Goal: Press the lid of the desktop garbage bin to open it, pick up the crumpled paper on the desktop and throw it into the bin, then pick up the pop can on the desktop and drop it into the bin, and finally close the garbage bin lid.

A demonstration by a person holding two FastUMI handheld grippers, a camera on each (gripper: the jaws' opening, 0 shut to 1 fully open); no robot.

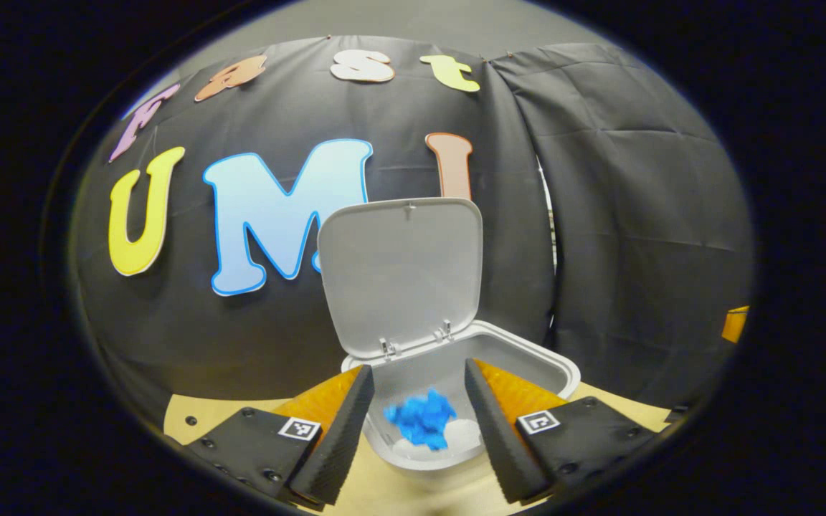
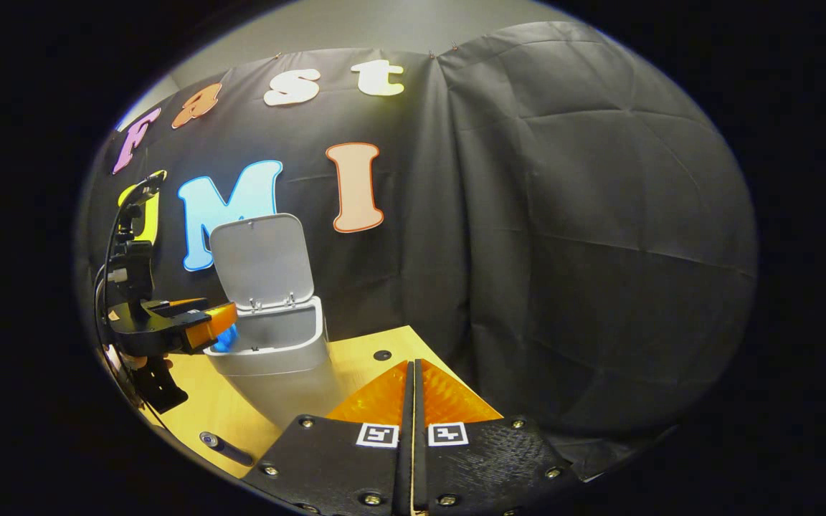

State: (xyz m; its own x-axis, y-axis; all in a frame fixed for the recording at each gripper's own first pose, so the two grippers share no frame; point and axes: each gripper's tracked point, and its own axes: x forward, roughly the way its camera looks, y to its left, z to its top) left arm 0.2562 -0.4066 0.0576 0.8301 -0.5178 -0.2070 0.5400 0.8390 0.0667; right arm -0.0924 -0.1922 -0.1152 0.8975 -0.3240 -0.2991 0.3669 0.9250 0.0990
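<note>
The grey desktop bin point(image 1: 528, 362) stands with its lid point(image 1: 402, 272) swung upright against the cloth wall. Blue crumpled paper point(image 1: 420, 419) lies inside the bin, slightly blurred, over something white at the bottom. My left gripper point(image 1: 419, 367) hovers open above the bin's mouth, and its fingers do not touch the paper. In the right gripper view the bin point(image 2: 277, 358) sits at the left, with the left gripper point(image 2: 223, 326) at its rim and a bit of blue paper point(image 2: 229, 338) beside its tip. My right gripper point(image 2: 413, 369) is shut with nothing in it, to the right of the bin.
The bin rests on a yellow wooden tabletop point(image 2: 198, 401) with a small dark hole point(image 2: 382, 355) and a dark slotted fitting point(image 2: 226, 448) near the front. Black cloth walls close in behind and to the right. A hand point(image 2: 137, 362) holds the left gripper.
</note>
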